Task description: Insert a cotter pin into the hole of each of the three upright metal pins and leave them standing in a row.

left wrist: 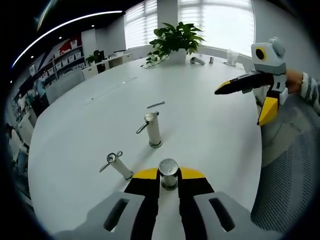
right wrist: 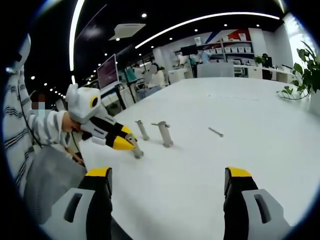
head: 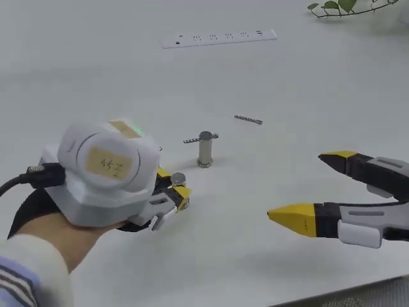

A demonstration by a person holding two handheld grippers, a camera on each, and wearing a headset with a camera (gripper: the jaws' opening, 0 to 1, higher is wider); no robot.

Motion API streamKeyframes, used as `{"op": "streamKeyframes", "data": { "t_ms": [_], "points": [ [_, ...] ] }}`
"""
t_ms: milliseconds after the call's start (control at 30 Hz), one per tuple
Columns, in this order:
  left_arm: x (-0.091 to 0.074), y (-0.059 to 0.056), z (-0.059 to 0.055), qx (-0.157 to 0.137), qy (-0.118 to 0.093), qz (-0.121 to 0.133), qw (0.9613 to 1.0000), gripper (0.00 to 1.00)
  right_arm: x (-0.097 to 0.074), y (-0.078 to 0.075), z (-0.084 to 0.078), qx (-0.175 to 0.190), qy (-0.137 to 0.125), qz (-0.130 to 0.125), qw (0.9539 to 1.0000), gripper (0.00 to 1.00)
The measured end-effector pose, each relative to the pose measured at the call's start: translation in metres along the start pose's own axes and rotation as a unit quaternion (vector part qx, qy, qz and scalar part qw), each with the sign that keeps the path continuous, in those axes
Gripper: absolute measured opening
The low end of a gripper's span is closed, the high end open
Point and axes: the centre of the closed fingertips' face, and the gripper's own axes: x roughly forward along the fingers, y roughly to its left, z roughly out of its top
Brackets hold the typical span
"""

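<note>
One pin is clamped by the left gripper; a cotter pin is seen loose on the bench.

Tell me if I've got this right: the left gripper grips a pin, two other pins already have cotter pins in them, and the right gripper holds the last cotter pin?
Not quite. The right gripper holds nothing: the right gripper view shows its jaws open and empty, and the last cotter pin lies loose on the table. The rest stands.
</note>
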Motion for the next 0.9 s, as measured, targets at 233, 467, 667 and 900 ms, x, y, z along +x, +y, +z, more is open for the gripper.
{"op": "streamKeyframes", "data": {
  "t_ms": [233,467,667,900],
  "points": [
    [-0.003,-0.004,-0.001,0.010,-0.004,-0.021,0.9997,0.23,0.000,0.000,-0.001,-0.002,0.002,0.000,1.0000,0.94],
    [-0.010,-0.005,-0.006,0.024,-0.015,-0.040,0.9988,0.39,0.000,-0.001,-0.003,-0.001,0.006,-0.002,1.0000,0.94],
    [-0.020,-0.004,-0.003,0.035,-0.048,-0.055,0.9967,0.54,-0.003,-0.003,-0.001,0.005,0.000,-0.005,1.0000,0.93],
    [-0.026,-0.003,-0.003,0.028,-0.063,-0.055,0.9961,0.75,-0.008,-0.008,0.003,-0.003,0.000,-0.015,0.9999,0.93]
  ]
}}
